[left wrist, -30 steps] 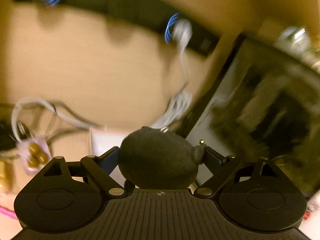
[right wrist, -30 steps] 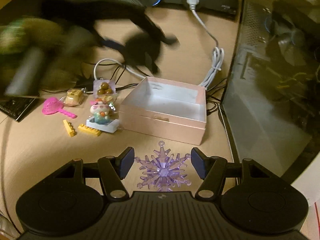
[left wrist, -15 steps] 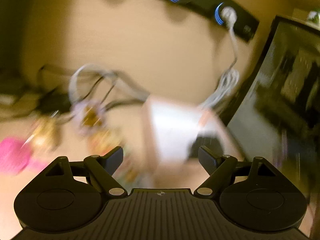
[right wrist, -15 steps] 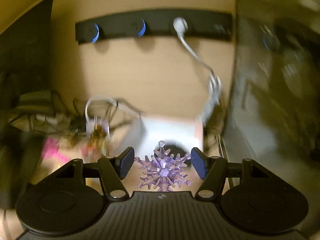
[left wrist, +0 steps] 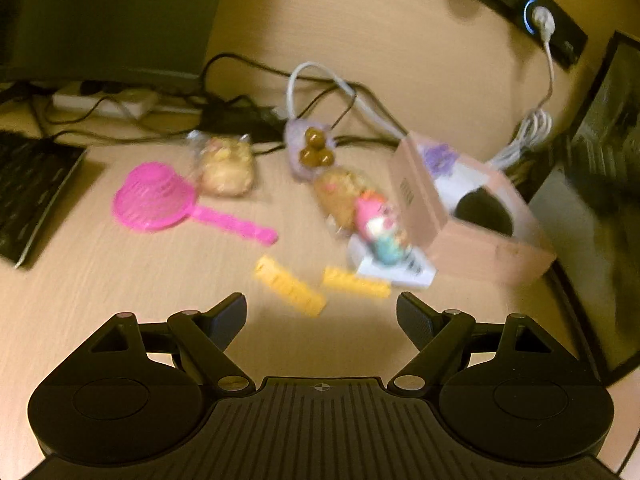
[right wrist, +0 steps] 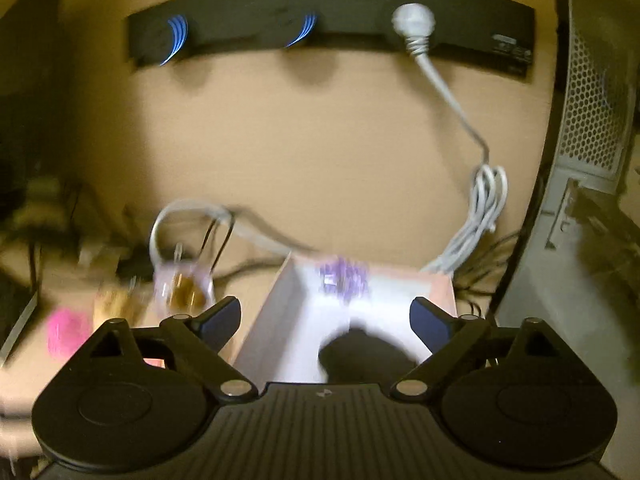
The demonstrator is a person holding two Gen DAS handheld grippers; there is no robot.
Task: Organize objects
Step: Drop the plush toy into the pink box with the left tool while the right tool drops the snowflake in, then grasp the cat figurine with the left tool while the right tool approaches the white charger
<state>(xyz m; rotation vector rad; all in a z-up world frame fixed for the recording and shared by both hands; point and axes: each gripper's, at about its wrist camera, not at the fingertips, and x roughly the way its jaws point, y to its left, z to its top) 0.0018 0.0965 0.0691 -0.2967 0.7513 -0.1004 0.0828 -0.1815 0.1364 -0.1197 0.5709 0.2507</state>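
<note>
A pink open box (left wrist: 472,236) stands on the desk; inside lie a dark round object (left wrist: 484,212) and a purple snowflake (left wrist: 440,158). In the right wrist view the box (right wrist: 280,320) is right below, with the snowflake (right wrist: 344,276) and the dark object (right wrist: 368,356) in it. My left gripper (left wrist: 322,314) is open and empty above two yellow bricks (left wrist: 290,290). My right gripper (right wrist: 324,318) is open and empty over the box. Loose on the desk are a pink strainer (left wrist: 156,202), a toy figure (left wrist: 380,228) and wrapped snacks (left wrist: 226,164).
A keyboard (left wrist: 28,196) lies at the left, a monitor (left wrist: 108,12) behind it. Cables (left wrist: 344,96) and a power strip (right wrist: 332,20) run along the back. A computer case (right wrist: 592,160) stands at the right.
My left gripper let go of the dark round object into the box and swung left over the toys. My right gripper moved over the box and released the snowflake into it.
</note>
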